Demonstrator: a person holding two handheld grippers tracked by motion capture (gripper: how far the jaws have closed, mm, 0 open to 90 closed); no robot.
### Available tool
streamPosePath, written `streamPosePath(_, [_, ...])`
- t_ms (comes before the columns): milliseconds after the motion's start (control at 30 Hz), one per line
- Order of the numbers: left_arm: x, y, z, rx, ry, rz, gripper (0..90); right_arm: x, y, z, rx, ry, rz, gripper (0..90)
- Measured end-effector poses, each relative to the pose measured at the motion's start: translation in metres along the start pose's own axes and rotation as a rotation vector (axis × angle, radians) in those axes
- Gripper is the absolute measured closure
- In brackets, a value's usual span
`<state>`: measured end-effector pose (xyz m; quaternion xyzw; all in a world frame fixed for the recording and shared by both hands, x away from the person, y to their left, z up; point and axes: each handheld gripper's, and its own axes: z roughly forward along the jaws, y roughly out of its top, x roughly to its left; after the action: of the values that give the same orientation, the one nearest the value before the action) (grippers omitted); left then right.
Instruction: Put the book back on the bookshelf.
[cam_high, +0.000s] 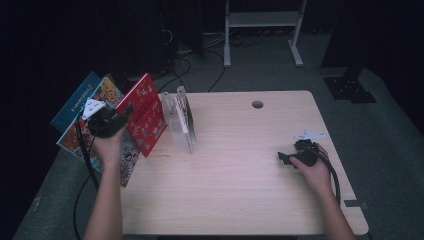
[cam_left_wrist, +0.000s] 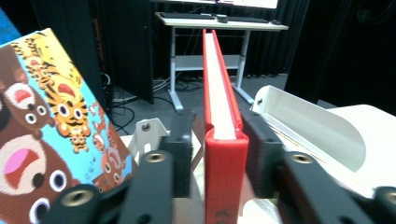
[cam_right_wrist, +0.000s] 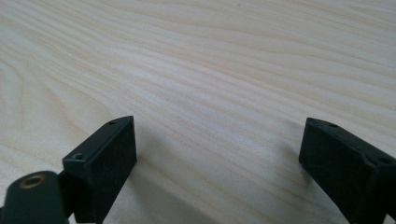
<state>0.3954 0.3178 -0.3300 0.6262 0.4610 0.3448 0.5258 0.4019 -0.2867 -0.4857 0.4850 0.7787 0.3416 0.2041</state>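
A red book (cam_high: 146, 114) stands tilted at the table's left edge, and my left gripper (cam_high: 126, 112) is shut on its near end. In the left gripper view the red book (cam_left_wrist: 224, 154) runs away from me between the two black pads (cam_left_wrist: 261, 154), its white page edge facing up. Just right of it stands a white metal book rack (cam_high: 181, 120), seen close as a curved white plate (cam_left_wrist: 308, 126). My right gripper (cam_high: 282, 158) rests low on the table's right side. Its jaws (cam_right_wrist: 217, 149) are wide open, with bare wood (cam_right_wrist: 196, 56) between them.
A colourful animal picture book (cam_high: 107, 94) (cam_left_wrist: 51, 126) and a blue book (cam_high: 75, 102) lean left of the red one, past the table edge. The light wood table (cam_high: 240, 185) has a cable hole (cam_high: 257, 104). Behind it are a white desk frame (cam_high: 262, 20) and floor cables (cam_high: 185, 65).
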Motion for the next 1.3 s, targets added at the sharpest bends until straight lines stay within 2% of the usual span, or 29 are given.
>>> streamPosePath(200, [-0.002,0.001,-0.009,0.017,0.019,0.012,45.3,0.000,0.000,0.000,0.000,0.000,0.000,10.1])
streamPosePath(267, [-0.004,0.001,-0.012,0.012,0.009,0.011,40.5,0.000,0.000,0.000,0.000,0.000,0.000,10.1])
streamPosePath(367, [-0.008,0.000,-0.016,0.036,0.006,0.018,32.5,0.000,0.000,0.000,0.000,0.000,0.000,10.1])
streamPosePath(533, [-0.013,-0.004,-0.021,0.047,0.028,0.004,20.7,0.000,0.000,0.000,-0.001,-0.002,0.001,10.2])
streamPosePath(767, [-0.021,-0.013,-0.029,0.044,0.041,0.008,9.1,0.000,0.000,0.000,0.000,-0.002,0.001,10.2])
streamPosePath(967, [-0.031,-0.022,-0.037,0.050,0.038,0.006,2.1,0.000,0.000,0.000,0.000,-0.002,0.001,10.2])
streamPosePath(1133, [-0.037,-0.031,-0.047,0.047,0.033,-0.010,0.9,0.000,0.000,0.000,0.000,-0.002,0.002,10.2])
streamPosePath(1300, [-0.043,-0.039,-0.056,0.053,0.012,0.003,0.0,0.000,0.000,0.000,0.000,-0.002,0.001,10.2])
